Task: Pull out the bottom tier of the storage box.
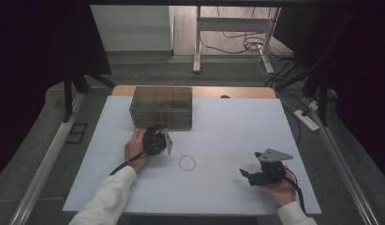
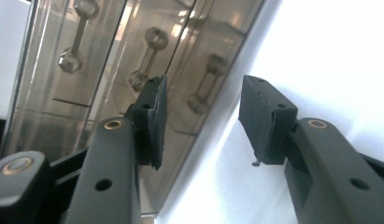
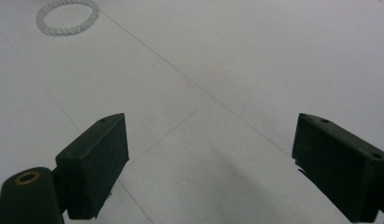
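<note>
A smoky see-through drawer box [image 1: 162, 107] stands at the back left of the white table mat [image 1: 227, 122]. My left gripper [image 1: 157, 130] is right in front of it, turned on its side. In the left gripper view the jaws of my left gripper [image 2: 203, 100] stand apart with nothing between them, and the box front [image 2: 110, 70] with its bar handles [image 2: 147, 56] is close ahead. A white bead bracelet [image 1: 187, 163] lies on the mat between the two hands. My right gripper [image 1: 245, 172] rests at the front right, open and pointed toward the bracelet [image 3: 67, 17]; its jaws [image 3: 211, 120] hold nothing.
Table legs and loose cables [image 1: 246, 44] lie on the floor beyond the table's far edge. A metal rail [image 1: 45, 164] runs along the left side, and a power strip [image 1: 306, 119] sits at the right. Dark curtains flank both sides.
</note>
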`<act>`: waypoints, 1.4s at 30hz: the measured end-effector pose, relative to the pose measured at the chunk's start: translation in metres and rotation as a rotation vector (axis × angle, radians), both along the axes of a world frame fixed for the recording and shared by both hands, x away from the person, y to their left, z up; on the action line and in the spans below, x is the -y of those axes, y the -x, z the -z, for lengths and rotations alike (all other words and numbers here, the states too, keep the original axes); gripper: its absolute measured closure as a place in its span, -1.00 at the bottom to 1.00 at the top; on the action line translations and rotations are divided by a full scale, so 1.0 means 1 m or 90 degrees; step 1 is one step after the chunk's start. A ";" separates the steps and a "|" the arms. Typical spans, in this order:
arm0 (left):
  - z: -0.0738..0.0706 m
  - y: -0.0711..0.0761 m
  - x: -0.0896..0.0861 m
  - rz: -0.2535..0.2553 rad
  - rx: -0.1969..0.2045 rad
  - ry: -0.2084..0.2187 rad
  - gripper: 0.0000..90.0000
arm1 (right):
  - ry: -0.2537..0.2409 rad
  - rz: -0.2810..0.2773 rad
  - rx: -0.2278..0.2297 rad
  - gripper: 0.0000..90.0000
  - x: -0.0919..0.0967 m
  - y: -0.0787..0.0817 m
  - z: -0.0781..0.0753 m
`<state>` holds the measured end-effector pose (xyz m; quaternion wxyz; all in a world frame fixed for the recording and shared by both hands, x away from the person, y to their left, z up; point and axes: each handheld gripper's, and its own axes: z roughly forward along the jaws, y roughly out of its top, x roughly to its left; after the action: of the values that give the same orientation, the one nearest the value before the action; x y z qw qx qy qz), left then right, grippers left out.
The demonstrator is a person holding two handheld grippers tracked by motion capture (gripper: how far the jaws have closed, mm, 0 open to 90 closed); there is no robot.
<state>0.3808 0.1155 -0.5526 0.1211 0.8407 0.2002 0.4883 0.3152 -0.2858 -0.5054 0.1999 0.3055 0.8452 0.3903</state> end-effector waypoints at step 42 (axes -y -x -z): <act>-0.049 0.041 -0.044 0.006 -0.228 0.351 -0.44 | -0.007 -0.006 0.012 -0.76 -0.004 -0.001 -0.002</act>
<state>0.3401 0.1591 -0.5036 0.3095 0.8496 0.3393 0.2593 0.3161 -0.2814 -0.5039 0.2047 0.2990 0.8424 0.3988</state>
